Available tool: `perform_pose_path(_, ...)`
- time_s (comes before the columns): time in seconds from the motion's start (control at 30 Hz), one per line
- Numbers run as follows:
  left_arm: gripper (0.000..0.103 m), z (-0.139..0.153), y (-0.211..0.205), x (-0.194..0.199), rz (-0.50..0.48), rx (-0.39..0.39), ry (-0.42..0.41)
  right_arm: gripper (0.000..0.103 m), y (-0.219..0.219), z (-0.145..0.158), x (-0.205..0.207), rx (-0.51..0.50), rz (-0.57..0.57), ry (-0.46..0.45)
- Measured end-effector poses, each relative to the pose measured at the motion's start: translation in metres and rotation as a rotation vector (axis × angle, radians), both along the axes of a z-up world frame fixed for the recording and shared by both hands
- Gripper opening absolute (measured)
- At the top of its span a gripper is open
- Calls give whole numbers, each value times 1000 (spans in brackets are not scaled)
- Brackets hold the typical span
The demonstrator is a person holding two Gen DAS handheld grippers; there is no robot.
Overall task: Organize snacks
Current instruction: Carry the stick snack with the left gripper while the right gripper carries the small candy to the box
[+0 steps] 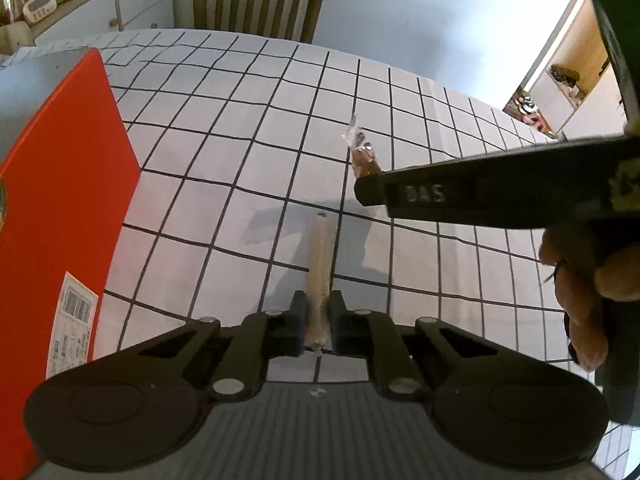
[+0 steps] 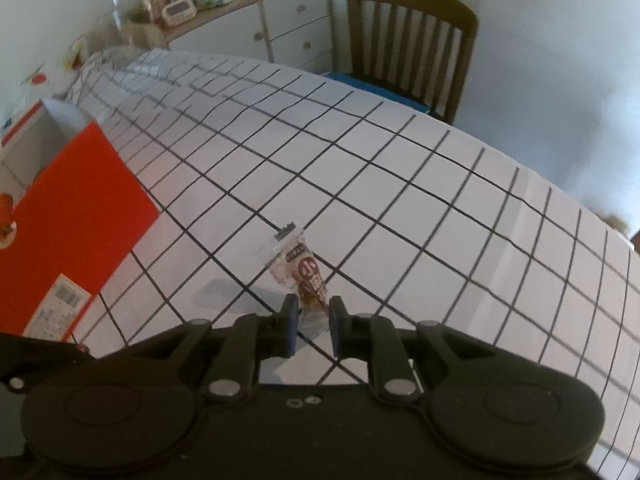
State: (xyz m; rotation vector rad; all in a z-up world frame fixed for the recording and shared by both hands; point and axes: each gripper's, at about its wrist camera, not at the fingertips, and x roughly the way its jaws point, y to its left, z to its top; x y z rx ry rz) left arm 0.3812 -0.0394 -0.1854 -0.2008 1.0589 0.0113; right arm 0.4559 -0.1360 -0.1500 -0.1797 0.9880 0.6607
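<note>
A: Nearest the lens is the left gripper (image 1: 318,322), its jaws drawn in tight on the near end of a long, pale snack stick (image 1: 319,264) in a clear wrapper. The rest of the stick runs away from it, low over the checked table (image 1: 240,128).

B: Why grip it at the end?

A: I'd judge it leaves the free length to go first into the orange box (image 1: 60,200), which stands open-topped at the left of the table, close by.

B: And the other side?

A: The right gripper (image 2: 313,326) comes in from the right, held by a hand (image 1: 580,296). Its jaws are clamped on the lower end of a small brown-labelled snack packet (image 2: 306,276), whose clear crimped top sticks up and away on the far side.

B: So both are pinched by their wrapper ends?

A: Yes, likely because the ends are flat and thin enough to catch. The two snacks sit near each other mid-table, apart from the box. Whether either is lifted clear of the cloth, I can't tell.

B: Anything beyond?

A: A wooden chair (image 2: 412,40) at the far edge, and a white drawer unit (image 2: 288,28) with clutter on top.
</note>
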Motion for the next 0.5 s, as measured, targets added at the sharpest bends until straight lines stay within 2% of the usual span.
perform_pose_path(0.27,11,8,1,-10,-13,-28,8,13,-26,4,-14,70,-97,32)
perform_pose_path(0.5,10,10,10,-27,7,-105,82,13,-39,8,-43,99,-133,66)
